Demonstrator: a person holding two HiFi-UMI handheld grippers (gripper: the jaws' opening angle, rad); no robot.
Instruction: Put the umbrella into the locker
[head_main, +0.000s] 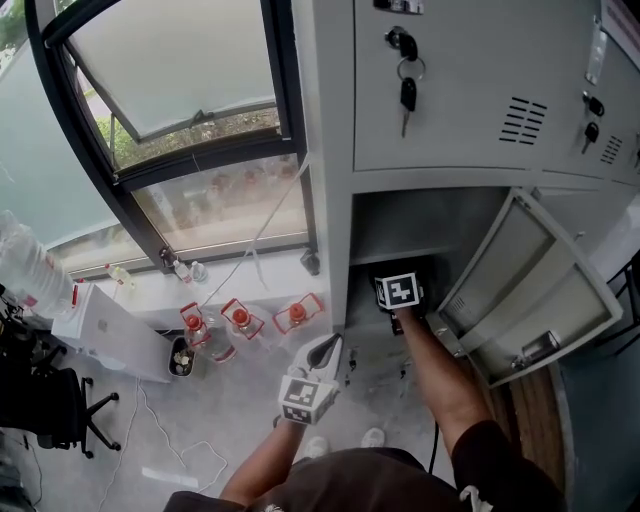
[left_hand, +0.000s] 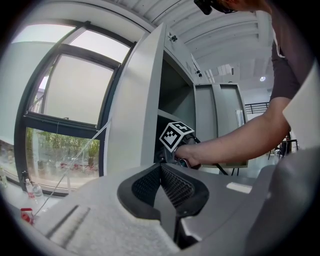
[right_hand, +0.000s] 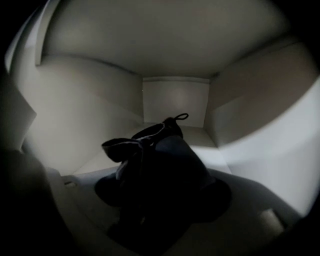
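Right gripper (right_hand: 161, 196) is deep inside the open box of the grey metal locker (right_hand: 175, 100). Its jaws stand wide apart with the dark folded cloth umbrella (right_hand: 165, 150) between them. It looks to me like the pads are not squeezing it. The umbrella lies on the locker floor, with its thin strap loop (right_hand: 181, 117) pointing at the back wall. Left gripper (left_hand: 160, 172) hangs outside by the locker's side, jaws together and holding nothing. To do this step well, I think I should keep the right jaws wide and pull straight back, slowly, so no pad hooks the cloth or drags the umbrella back out. After that the grey swing door (head_main: 520, 290) needs a push. This box holds only the umbrella, as far as I can see. The box above is shut, with keys (head_main: 407, 88) hanging in its lock, so I cannot see inside. Clear bottles with red caps (head_main: 240, 320) sit by the window.
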